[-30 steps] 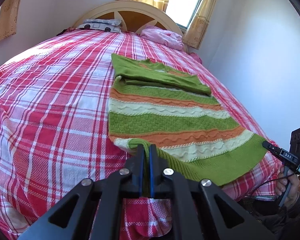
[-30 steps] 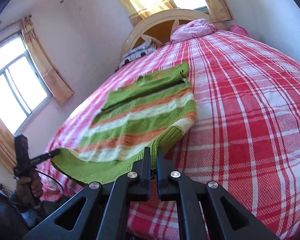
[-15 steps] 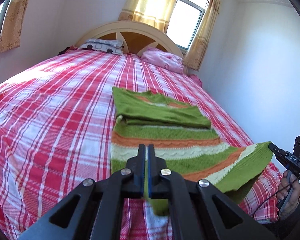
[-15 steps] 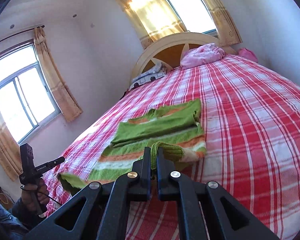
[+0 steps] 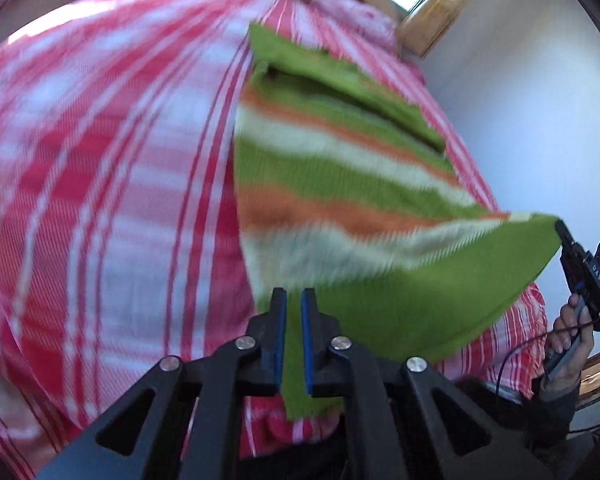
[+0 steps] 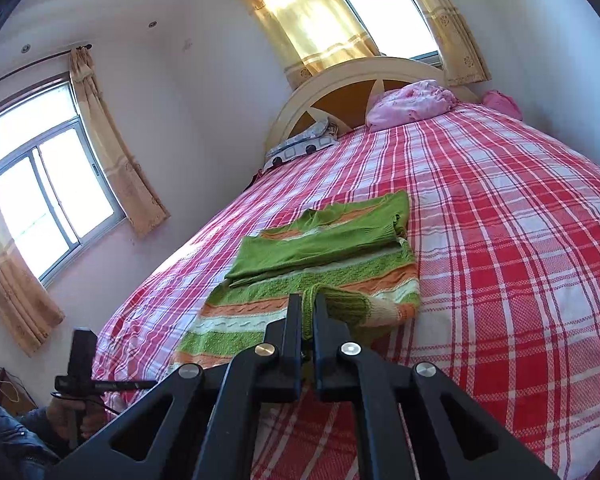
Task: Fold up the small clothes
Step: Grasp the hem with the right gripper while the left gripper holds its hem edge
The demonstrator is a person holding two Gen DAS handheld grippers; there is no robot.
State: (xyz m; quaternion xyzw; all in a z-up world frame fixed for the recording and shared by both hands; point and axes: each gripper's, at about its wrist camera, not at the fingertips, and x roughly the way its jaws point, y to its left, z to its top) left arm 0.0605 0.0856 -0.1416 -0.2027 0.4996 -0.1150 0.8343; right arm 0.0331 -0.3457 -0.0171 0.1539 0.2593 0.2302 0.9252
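Striped sweater (image 6: 320, 276) half-folded on the bed (image 6: 500, 240)

Green hem lifted; left gripper (image 5: 293, 320) jaws easing open around it, right gripper (image 6: 308, 320) clamped at 6 o'clock.

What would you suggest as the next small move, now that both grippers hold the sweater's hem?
Probably carry the hem forward toward the folded sleeves. The right gripper and the left gripper, its jaws just starting to open, each have a corner of the sweater between their jaws, and the lower half is still unfolded on the bed.
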